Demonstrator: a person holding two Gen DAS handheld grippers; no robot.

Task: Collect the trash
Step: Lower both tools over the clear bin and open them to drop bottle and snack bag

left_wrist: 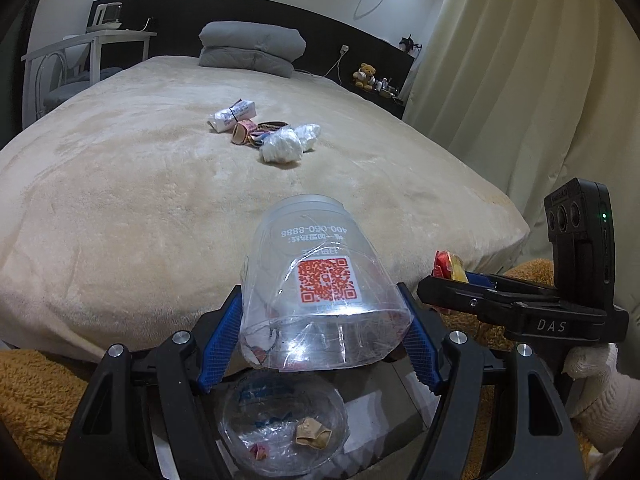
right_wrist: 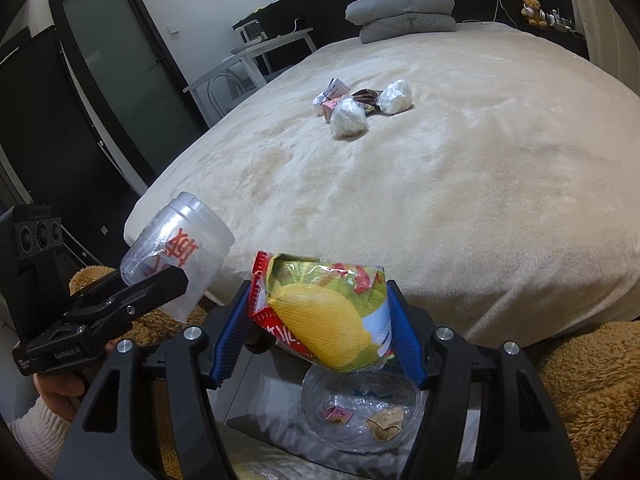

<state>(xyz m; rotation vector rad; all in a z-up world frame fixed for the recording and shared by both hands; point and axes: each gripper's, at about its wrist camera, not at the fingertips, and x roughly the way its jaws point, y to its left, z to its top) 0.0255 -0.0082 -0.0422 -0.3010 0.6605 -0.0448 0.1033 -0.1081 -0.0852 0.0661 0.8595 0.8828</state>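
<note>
Trash was in both grippers at the foot of the bed [left_wrist: 132, 184]: the left gripper [left_wrist: 326, 322] was clamped on a clear plastic cup [left_wrist: 316, 284], its blue pads [left_wrist: 221, 342] pressed to the cup's sides, and the right gripper [right_wrist: 318, 330] was clamped on a crumpled snack wrapper [right_wrist: 326, 314] printed with a yellow lemon. The cup carried an orange QR code on a white patch and, upside down in the left wrist view, white digits reading 400-060-8888 above a line of characters too small to read; from the right wrist view red characters showed on its other side. It lay tilted, long axis running away from the left camera, narrower closed end toward the pillows [left_wrist: 252, 46], wide mouth toward the gripper. The wrapper had red edges with white lettering I could not make out. The right gripper's body read "DAS" in the left view; the left one's read "GenRobot.AI". Below both grippers stood a bin lined with a clear bag [right_wrist: 358, 412] — in it a tan crumpled scrap [right_wrist: 385, 422] and a small pink one [right_wrist: 338, 414]. More trash lay mid-bed: two white plastic wads [left_wrist: 282, 148], a white printed packet [left_wrist: 232, 115] and small coloured wrappers.
</note>
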